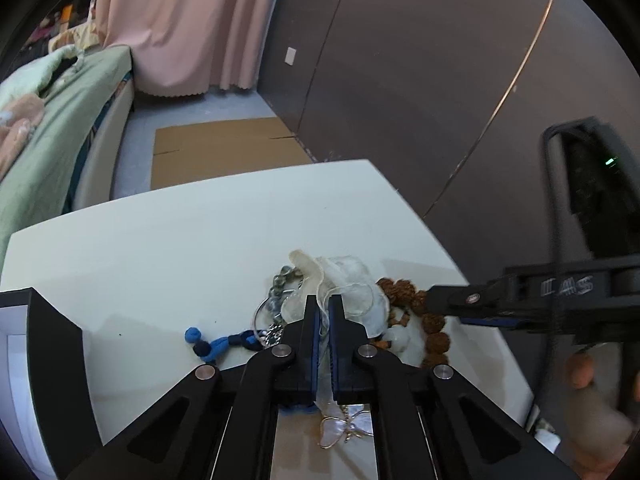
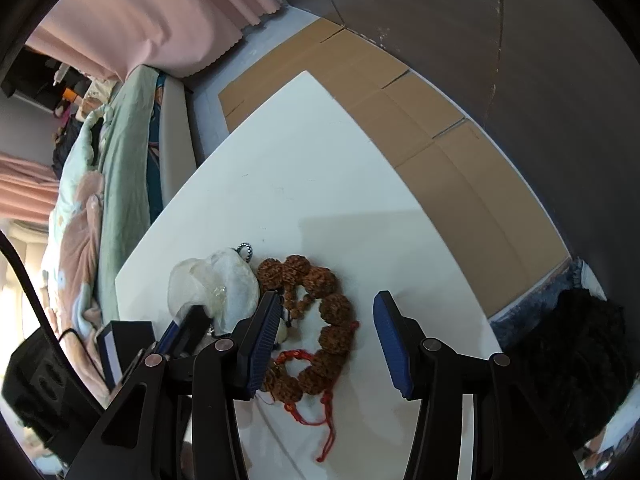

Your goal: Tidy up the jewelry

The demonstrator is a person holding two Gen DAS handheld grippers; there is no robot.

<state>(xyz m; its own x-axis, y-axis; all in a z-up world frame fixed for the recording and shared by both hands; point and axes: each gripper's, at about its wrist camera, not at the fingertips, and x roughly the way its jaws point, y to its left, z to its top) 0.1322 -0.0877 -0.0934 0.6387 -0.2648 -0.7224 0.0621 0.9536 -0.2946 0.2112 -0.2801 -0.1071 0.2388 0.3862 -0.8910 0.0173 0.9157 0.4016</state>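
Note:
A pile of jewelry lies on the white table [image 1: 160,248]. My left gripper [image 1: 324,300] is shut on a sheer white organza pouch [image 1: 352,280], with pouch fabric pinched between its blue pads. A butterfly brooch [image 1: 348,428] lies under the gripper. A blue knotted cord [image 1: 216,344], a metal ring with grey beads [image 1: 280,284] and a brown seed-bead bracelet [image 1: 434,328] lie around the pouch. My right gripper [image 2: 326,300] is open over the brown bracelet [image 2: 332,308], which has a red cord [image 2: 304,416]. The pouch [image 2: 224,280] lies to its left.
A dark box [image 1: 40,360] stands at the table's left edge; it also shows in the right wrist view [image 2: 120,344]. A bed with green bedding [image 1: 52,120] is beyond the table. Cardboard [image 2: 400,112] covers the floor by the dark wall.

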